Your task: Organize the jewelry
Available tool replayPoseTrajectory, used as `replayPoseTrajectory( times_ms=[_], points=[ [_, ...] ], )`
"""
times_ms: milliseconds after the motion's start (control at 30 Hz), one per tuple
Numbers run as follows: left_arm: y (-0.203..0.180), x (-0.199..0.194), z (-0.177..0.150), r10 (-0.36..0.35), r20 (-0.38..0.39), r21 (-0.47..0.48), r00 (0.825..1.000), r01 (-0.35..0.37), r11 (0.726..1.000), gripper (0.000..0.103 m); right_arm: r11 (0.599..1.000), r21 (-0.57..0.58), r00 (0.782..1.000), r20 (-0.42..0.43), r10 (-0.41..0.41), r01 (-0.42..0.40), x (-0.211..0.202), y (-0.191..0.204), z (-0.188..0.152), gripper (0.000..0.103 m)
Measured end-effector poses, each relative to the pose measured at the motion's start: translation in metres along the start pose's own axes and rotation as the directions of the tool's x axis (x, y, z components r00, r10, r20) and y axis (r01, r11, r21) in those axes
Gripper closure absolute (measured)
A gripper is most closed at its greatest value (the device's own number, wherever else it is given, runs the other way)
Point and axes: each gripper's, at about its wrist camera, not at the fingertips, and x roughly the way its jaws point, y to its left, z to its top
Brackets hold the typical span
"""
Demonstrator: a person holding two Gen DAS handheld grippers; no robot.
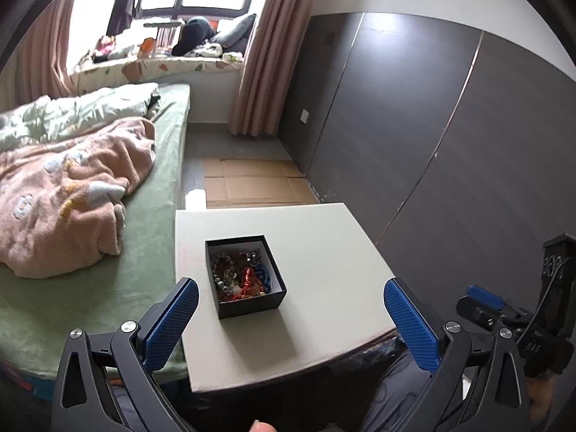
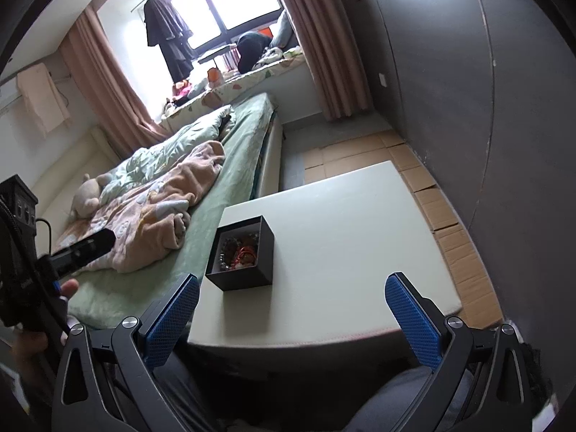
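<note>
Left wrist: jewelry box point(image 1: 246, 276) beyond gaping left gripper point(image 1: 291, 318).

Small black open-topped box point(image 1: 246, 275) ahead of left gripper point(image 1: 291, 311), toward its left finger; upright; heaped with tangled jewelry point(image 1: 240, 273): beads, red and blue pieces.

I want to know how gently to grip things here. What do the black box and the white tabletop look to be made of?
The black box looks like matte paperboard: thin, sharp-edged walls, a white lining, no shine. The white tabletop looks like smooth board with a satin finish, perhaps laminate or a padded cover; a seam line runs along its near edge, so I cannot say which.
</note>
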Motion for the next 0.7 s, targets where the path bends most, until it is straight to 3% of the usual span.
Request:
replayPoseTrajectory(
  times_ms=[300,700],
  points=[
    [-0.011,-0.026,-0.010,0.080,0.023,0.061,0.997,-0.081,0.995,0.000,1.000,0.015,1.000,0.000,-0.005,0.005,-0.024,-0.004,-0.014,0.000],
    [-0.020,-0.041,-0.022,0.073,0.013,0.094,0.997,-0.074,0.993,0.000,1.000,-0.001,1.000,-0.020,0.014,-0.014,-0.042,0.003,-0.024,0.000]
  ],
)
